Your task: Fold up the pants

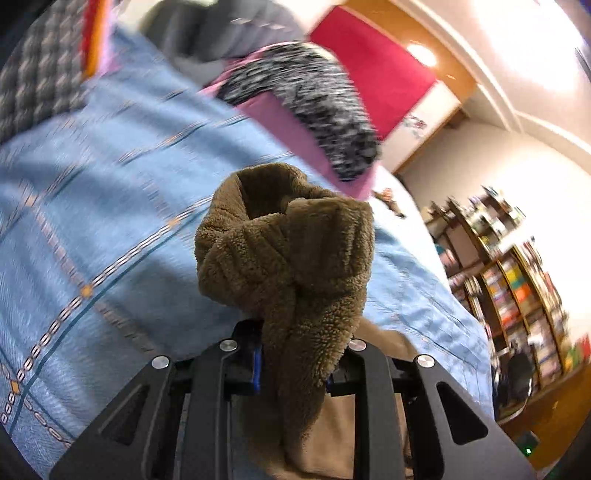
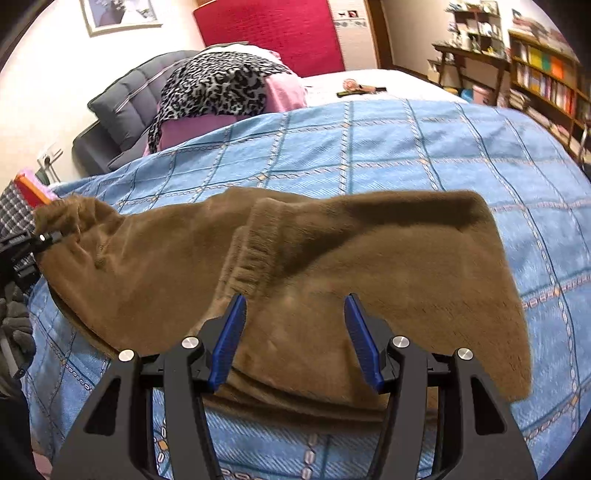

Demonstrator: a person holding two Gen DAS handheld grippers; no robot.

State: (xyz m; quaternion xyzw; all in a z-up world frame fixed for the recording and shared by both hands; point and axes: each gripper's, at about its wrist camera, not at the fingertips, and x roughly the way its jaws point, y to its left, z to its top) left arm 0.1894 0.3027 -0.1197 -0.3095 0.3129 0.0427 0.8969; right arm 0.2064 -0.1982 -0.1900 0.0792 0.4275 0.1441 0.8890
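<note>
The pants (image 2: 332, 280) are brown fleece and lie partly folded on the blue checked bedspread (image 2: 406, 147). My left gripper (image 1: 295, 369) is shut on a bunched end of the pants (image 1: 288, 251) and holds it lifted above the bed. In the right wrist view that gripper (image 2: 44, 238) shows at the far left, pinching the pants' raised end. My right gripper (image 2: 295, 332) is open, its blue pads (image 2: 229, 339) on either side of the pants' near edge by the elastic waistband, not closed on the fabric.
A leopard-print cloth (image 2: 214, 86) over pink fabric lies by a grey cushion (image 2: 129, 96) at the head of the bed. A red headboard (image 2: 269, 29) is behind. Bookshelves (image 2: 546, 77) stand at the right. A checked cloth (image 2: 14, 214) lies at the left edge.
</note>
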